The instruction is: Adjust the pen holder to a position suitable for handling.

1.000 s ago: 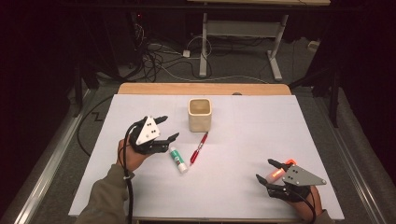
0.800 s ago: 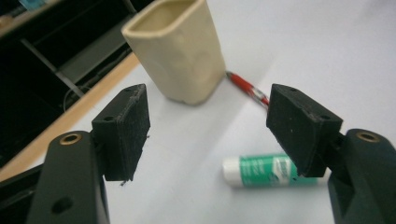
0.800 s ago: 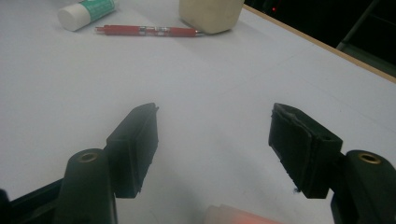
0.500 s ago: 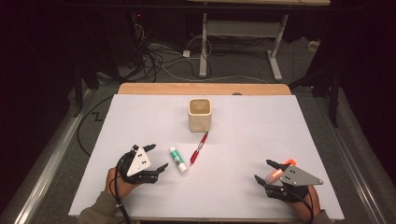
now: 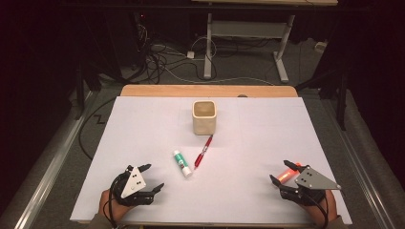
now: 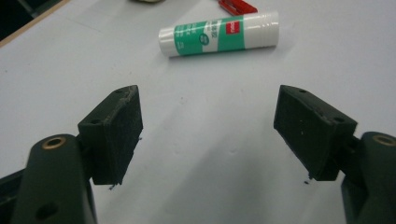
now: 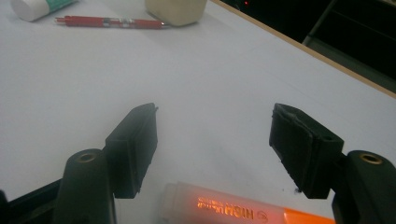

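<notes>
The glue stick point(image 5: 181, 163) lies flat on the white table point(image 5: 248, 143) near its middle, just left of the red pen point(image 5: 204, 151), with the beige cup point(image 5: 205, 117) standing just beyond the pen's far end. The left gripper point(image 5: 152, 177) sits low at the near left of the table, its jaws having just been opening and now spread wide with bare table between them, the glue stick point(image 6: 219, 33) lying apart ahead of them. At the near right, the right gripper point(image 5: 282, 172) also stands released, its jaws either side of an orange highlighter point(image 7: 233, 207) that lies on the table, the pads not pressing on it
</notes>
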The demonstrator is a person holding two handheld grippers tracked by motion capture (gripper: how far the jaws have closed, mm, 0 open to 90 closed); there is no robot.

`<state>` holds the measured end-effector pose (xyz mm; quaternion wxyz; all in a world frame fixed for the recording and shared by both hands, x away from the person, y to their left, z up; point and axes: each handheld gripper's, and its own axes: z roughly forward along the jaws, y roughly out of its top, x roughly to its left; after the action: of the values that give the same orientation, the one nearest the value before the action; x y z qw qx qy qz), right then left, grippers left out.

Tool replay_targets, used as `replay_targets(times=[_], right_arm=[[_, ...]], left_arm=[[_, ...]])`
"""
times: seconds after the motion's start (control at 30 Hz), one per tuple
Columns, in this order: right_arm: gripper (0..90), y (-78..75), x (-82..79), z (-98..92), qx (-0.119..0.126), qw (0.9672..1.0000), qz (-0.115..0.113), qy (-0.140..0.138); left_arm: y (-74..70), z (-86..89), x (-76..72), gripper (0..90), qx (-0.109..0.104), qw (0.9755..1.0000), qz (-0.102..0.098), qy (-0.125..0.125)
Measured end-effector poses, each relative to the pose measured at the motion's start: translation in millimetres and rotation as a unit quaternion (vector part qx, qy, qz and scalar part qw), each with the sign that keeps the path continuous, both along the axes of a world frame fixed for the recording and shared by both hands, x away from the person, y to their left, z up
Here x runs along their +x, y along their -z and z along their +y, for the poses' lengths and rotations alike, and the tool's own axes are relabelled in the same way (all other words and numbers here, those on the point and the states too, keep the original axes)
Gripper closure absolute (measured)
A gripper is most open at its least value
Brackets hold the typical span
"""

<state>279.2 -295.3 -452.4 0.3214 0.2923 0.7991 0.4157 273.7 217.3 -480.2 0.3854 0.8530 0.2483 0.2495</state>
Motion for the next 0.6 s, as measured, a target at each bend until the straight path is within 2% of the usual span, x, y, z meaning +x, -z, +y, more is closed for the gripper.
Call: replay_targets(times=[0.23, 0.37, 0.4, 0.43, 0.6], right_arm=[[32.0, 1.3, 2.5, -4.1, -0.003, 0.9999, 0.005, 0.015], [32.1, 2.9, 2.6, -0.8, -0.007, 0.9999, 0.008, 0.005], [32.0, 3.5, 2.6, 0.2, -0.008, 0.9999, 0.01, 0.001], [32.1, 4.1, 2.5, 1.2, -0.008, 0.9999, 0.013, 0.0], [32.1, 5.3, 2.5, 8.9, -0.004, 0.9996, 0.024, -0.014]], left_arm=[[-0.5, 2.5, 0.5, 23.7, -0.008, 1.0, 0.001, -0.006], [0.6, -1.0, 0.7, 23.7, -0.011, 0.9999, 0.013, 0.0], [0.5, -2.0, 1.4, 23.7, -0.007, 0.9999, 0.009, 0.001], [0.8, -3.3, 1.4, 23.7, -0.009, 0.9998, 0.015, 0.0], [1.7, -7.0, 2.1, 23.7, -0.004, 0.9999, 0.015, 0.002]])
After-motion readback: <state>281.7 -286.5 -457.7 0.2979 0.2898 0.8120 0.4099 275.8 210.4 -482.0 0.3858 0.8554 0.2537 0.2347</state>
